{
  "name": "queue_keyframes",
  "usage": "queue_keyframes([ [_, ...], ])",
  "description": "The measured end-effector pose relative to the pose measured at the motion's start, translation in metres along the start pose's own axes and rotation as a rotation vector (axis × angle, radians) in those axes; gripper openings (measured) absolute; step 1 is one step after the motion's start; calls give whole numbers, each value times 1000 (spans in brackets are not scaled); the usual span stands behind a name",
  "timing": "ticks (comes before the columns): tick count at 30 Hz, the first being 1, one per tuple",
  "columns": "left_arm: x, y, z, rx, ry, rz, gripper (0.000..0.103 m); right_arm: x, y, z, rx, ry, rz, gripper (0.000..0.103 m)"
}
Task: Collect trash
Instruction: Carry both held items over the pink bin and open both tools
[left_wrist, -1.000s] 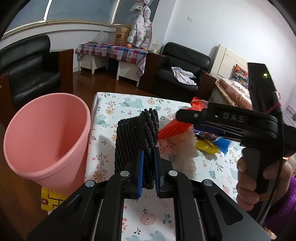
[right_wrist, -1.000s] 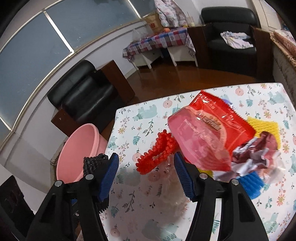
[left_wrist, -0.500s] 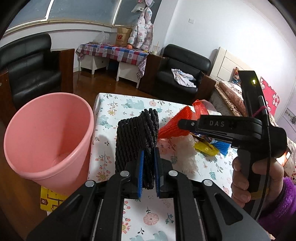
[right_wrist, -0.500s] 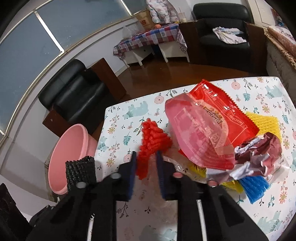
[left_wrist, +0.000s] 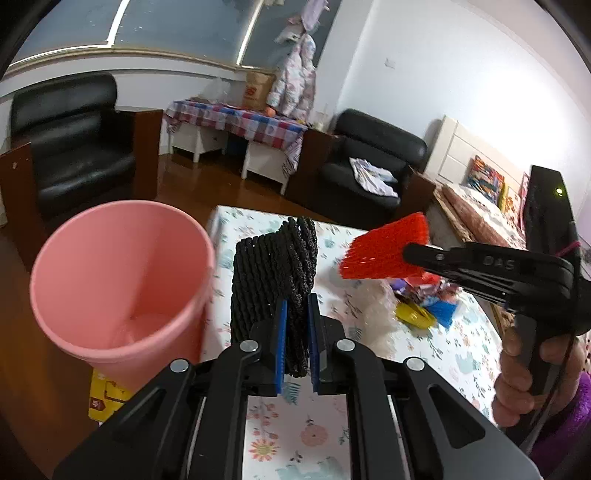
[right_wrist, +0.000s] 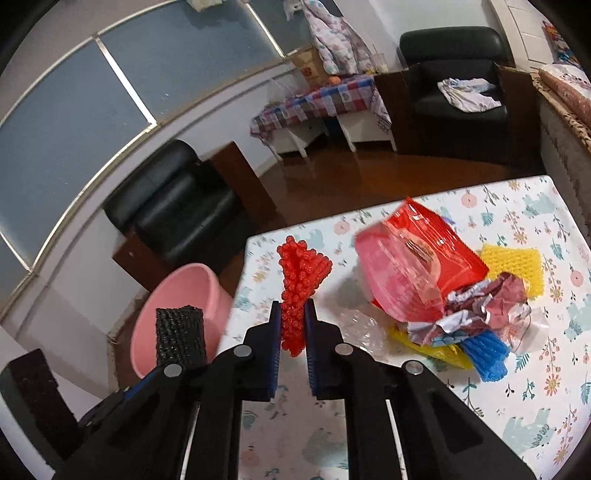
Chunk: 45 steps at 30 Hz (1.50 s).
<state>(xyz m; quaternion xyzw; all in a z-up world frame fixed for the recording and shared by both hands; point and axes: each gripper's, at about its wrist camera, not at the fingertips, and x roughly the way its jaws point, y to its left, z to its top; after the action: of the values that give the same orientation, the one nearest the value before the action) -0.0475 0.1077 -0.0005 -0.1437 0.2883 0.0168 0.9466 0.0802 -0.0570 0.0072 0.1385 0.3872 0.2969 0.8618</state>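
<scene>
My left gripper (left_wrist: 295, 332) is shut on a black foam net (left_wrist: 273, 273) and holds it above the table's left edge, just right of the pink bin (left_wrist: 118, 280). My right gripper (right_wrist: 293, 332) is shut on a red foam net (right_wrist: 301, 280), lifted above the table; it shows in the left wrist view (left_wrist: 384, 254) too. The pink bin (right_wrist: 177, 317) stands on the floor left of the table. A pile of trash stays on the table: a red snack bag (right_wrist: 417, 266), yellow net (right_wrist: 513, 266), blue net (right_wrist: 487, 354) and crumpled wrapper (right_wrist: 480, 314).
The table (right_wrist: 535, 424) has a floral cloth. A clear plastic bag (left_wrist: 373, 306) lies near the pile. A yellow box (left_wrist: 107, 398) sits on the floor under the bin. Black armchairs (left_wrist: 70, 147) and a side table (left_wrist: 236, 125) stand behind.
My right gripper closed on the red foam net and lifted it off the table. My left gripper still holds the black net, shifted slightly toward the bin.
</scene>
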Motion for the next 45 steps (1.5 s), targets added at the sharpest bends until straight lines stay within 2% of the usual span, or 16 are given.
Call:
queue_keyframes([
  [6, -17, 26, 6, -40, -52, 57, 10, 2, 34, 6, -57, 8, 68, 12],
  [11, -28, 59, 13, -100, -77, 118, 10, 21, 78, 4, -135, 56, 144, 12],
  [16, -30, 94, 14, -171, -64, 163, 10, 44, 118, -4, -213, 94, 180, 12],
  [23, -25, 118, 13, -203, -41, 197, 10, 85, 154, -20, -263, 164, 191, 12],
  [26, -22, 123, 11, -225, -20, 187, 12, 95, 159, -24, -267, 174, 183, 14],
  [28, -20, 123, 11, -241, -12, 186, 17, 100, 160, -27, -273, 181, 183, 21],
  [30, -20, 126, 12, -247, -9, 181, 23, 102, 159, -27, -274, 181, 181, 37],
  [32, -22, 128, 11, -257, -9, 173, 28, 104, 157, -27, -269, 180, 187, 43],
  [39, -24, 128, 12, -288, -7, 157, 30, 96, 140, -28, -254, 170, 170, 46],
  [45, -28, 108, 11, -241, -15, 123, 30, 83, 124, -33, -247, 154, 143, 50],
])
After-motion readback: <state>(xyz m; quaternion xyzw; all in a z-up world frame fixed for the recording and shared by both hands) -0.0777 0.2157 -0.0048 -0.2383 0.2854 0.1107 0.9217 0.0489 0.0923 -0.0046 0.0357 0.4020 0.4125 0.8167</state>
